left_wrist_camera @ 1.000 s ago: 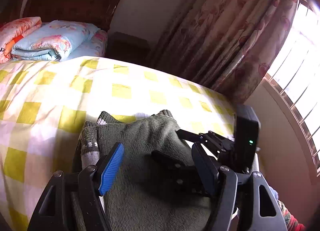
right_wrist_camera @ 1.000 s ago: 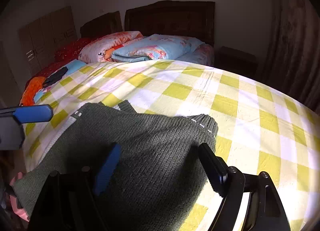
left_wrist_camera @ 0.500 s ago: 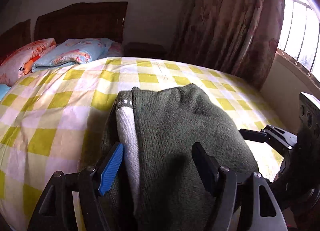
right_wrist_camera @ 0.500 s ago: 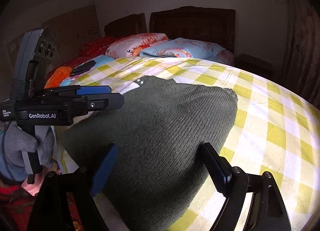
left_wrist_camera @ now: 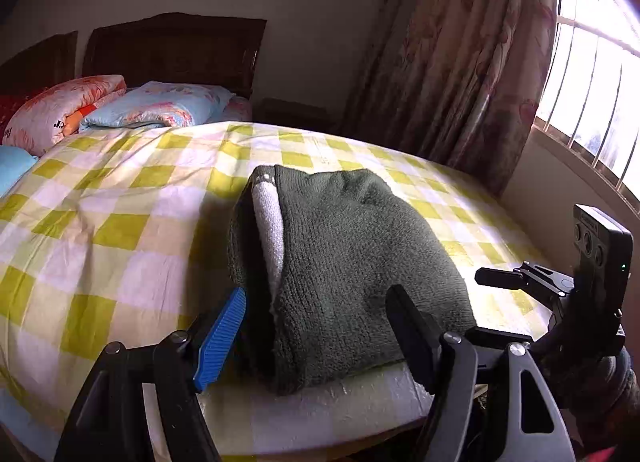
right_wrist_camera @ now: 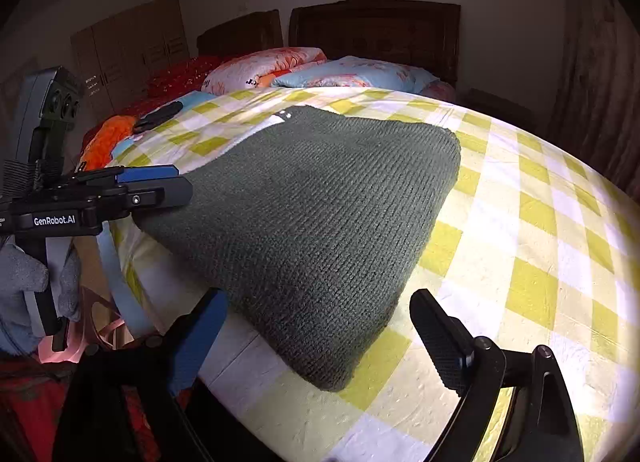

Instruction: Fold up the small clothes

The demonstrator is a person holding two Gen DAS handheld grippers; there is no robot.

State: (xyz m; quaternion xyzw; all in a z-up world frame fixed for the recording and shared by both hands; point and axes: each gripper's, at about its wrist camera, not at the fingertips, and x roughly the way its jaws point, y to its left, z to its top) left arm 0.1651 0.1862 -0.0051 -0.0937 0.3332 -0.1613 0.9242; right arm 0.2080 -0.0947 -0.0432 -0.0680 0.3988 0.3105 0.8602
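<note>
Left wrist, left tool [left_wrist_camera: 316, 338] angled down, gaping, above sweater [left_wrist_camera: 352, 262]

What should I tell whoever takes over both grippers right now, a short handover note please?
Left gripper: open, empty, at the near bed edge by the folded sweater's open side.
Right gripper: open, empty, just short of the sweater's near corner.
Sweater: dark green knit, lying folded and flat on the yellow checked bedsheet, touched by neither gripper.
Done: the fold looks finished.
Left: maybe square the white inner layer peeking out; no other small clothes are clearly in view.
</note>
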